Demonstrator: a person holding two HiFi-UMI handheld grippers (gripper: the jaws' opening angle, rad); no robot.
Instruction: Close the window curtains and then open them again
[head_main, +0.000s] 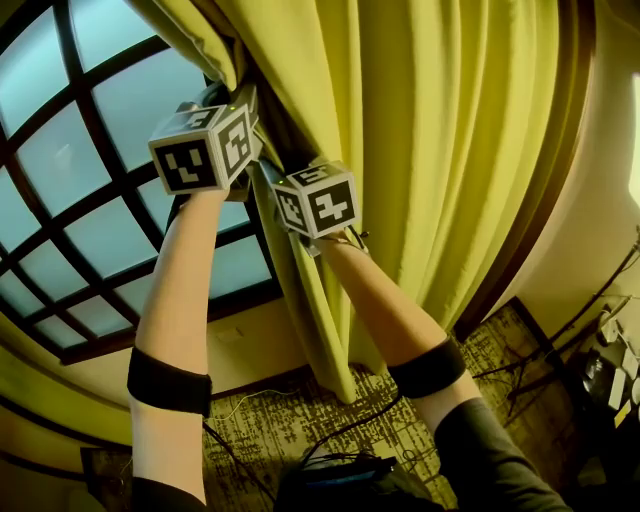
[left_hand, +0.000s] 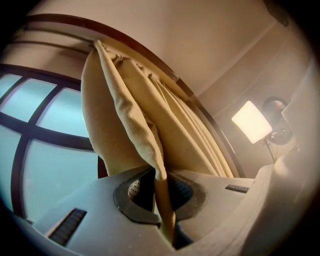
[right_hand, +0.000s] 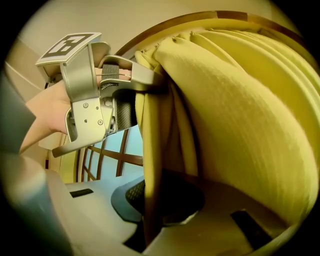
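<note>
So, left gripper (left_hand: 159, 195) and right gripper (right_hand: 150, 202) were each clamped on a fold of the yellow curtain (head_main: 420, 150), which hung bunched right of the window (head_main: 90, 190). Marker cubes (head_main: 205, 150) carried black-and-white square codes.

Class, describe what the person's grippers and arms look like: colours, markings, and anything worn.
The left gripper and right gripper each have a pale grey body, dark textured pads and a white cube with black square markers. A black band wraps each forearm; a dark sleeve shows on the right arm.
</note>
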